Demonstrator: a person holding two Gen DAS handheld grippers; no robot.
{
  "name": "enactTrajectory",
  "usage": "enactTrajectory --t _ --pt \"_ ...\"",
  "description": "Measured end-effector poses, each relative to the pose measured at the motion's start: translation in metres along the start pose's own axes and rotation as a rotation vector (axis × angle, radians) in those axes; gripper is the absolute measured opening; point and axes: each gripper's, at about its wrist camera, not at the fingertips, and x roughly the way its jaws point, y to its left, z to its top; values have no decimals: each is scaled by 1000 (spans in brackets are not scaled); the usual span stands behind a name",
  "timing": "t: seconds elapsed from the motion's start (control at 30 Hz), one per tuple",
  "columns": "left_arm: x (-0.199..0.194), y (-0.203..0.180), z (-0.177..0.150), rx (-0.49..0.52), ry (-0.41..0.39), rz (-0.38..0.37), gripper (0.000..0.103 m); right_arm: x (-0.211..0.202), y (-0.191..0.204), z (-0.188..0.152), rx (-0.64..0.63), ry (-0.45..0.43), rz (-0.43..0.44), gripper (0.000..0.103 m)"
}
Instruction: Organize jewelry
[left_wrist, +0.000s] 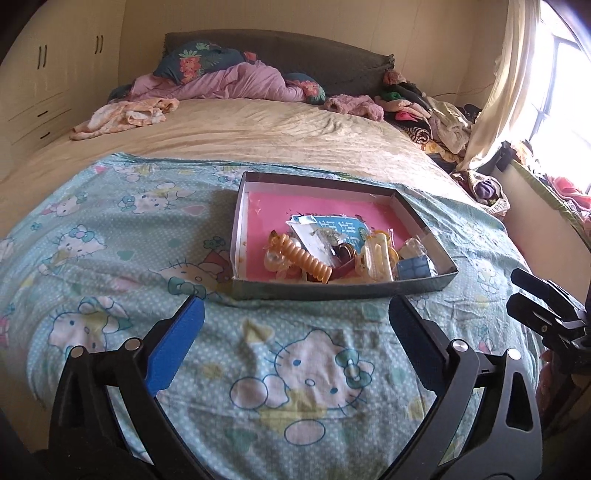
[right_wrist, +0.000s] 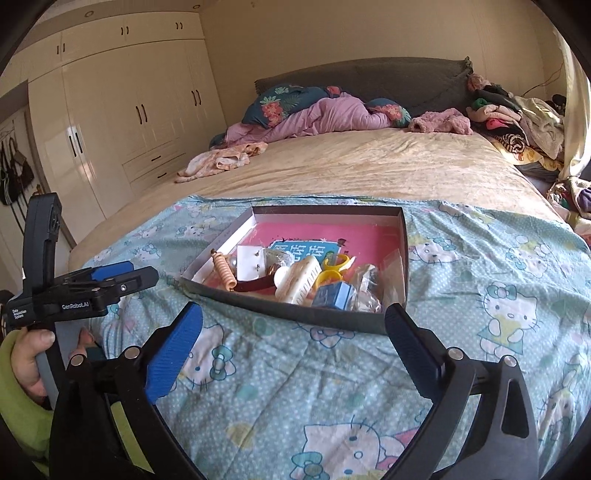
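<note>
Nearest the lens: left gripper (left_wrist: 295, 306), jaws spread wide and holding nothing, above a Hello Kitty blanket (left_wrist: 110, 236). Right gripper (right_wrist: 293, 314) likewise wide apart and unloaded, over the same blanket. Just beyond both: shallow tray (left_wrist: 340, 288) with a pink floor, resting on the blanket. Heaped in its near end: orange spiral hair tie (left_wrist: 308, 258), cream hair clip (right_wrist: 299, 282), yellow rings (right_wrist: 334, 267), small blue box (right_wrist: 334, 295). Farther back: pink bedding (left_wrist: 236, 83).
</note>
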Motion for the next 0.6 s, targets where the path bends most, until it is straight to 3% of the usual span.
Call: enactTrajectory --t 0.3,0.6 --pt "-21 -3 -26 -6 2 -21 93 -8 10 -31 1 49 -37 98" --pt "-29 0 -29 -29 -13 -25 93 -11 20 -39 -2 72 -24 98"
